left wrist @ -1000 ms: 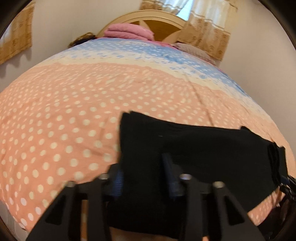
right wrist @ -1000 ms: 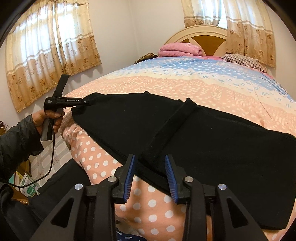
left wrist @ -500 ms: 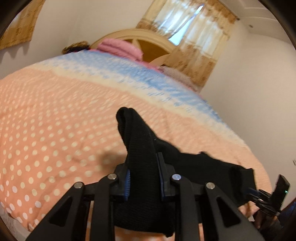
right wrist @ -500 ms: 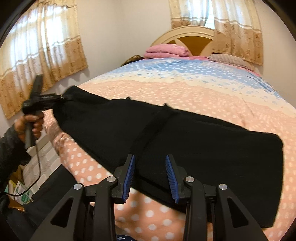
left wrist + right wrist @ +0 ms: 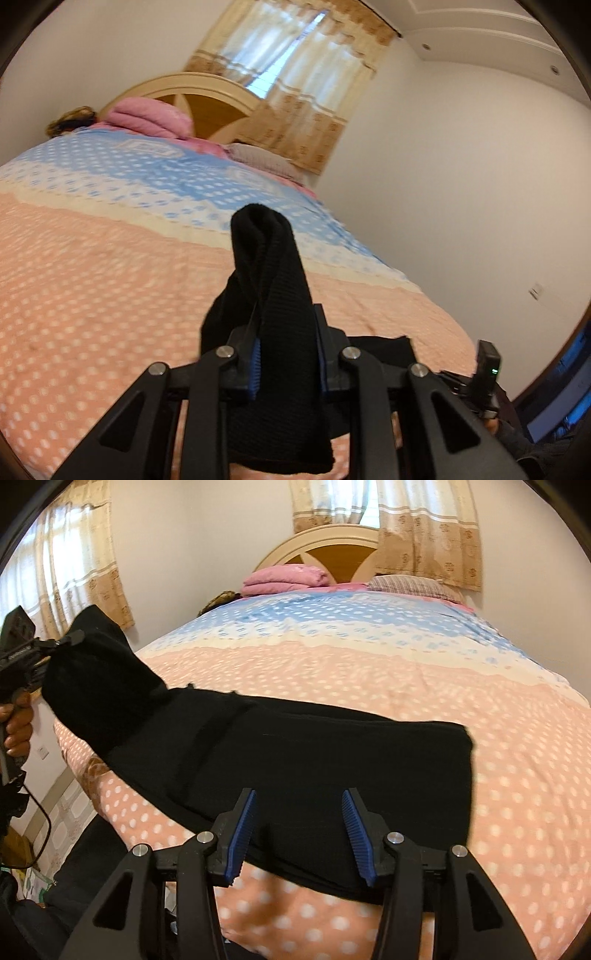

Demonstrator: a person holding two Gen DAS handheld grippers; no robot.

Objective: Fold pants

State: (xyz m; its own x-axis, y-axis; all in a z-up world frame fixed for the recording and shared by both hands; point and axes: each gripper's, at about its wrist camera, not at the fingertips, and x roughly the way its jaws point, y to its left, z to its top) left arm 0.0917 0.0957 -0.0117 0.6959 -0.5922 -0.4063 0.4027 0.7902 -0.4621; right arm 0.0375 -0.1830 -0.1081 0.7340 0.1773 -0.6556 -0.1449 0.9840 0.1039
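Black pants (image 5: 295, 760) lie across the near part of the bed, one end lifted at the left. My left gripper (image 5: 286, 350) is shut on that raised end of the pants (image 5: 269, 280), which stands up in a fold between the blue pads. In the right wrist view the left gripper (image 5: 55, 646) shows at the far left in a hand, with the cloth hanging from it. My right gripper (image 5: 297, 819) hovers over the near edge of the pants; its jaws are opening and the blue pads press on nothing.
The bed (image 5: 369, 672) wears a pink and blue dotted cover. A folded pink blanket (image 5: 284, 578) and a pillow (image 5: 410, 585) lie by the headboard (image 5: 332, 542). Curtained windows stand behind and to the left. A cable hangs from the left hand over the floor.
My left gripper has risen and tilted up, lifting its end of the pants off the bed. My right gripper's jaws have spread wider and it has shifted right along the near edge.
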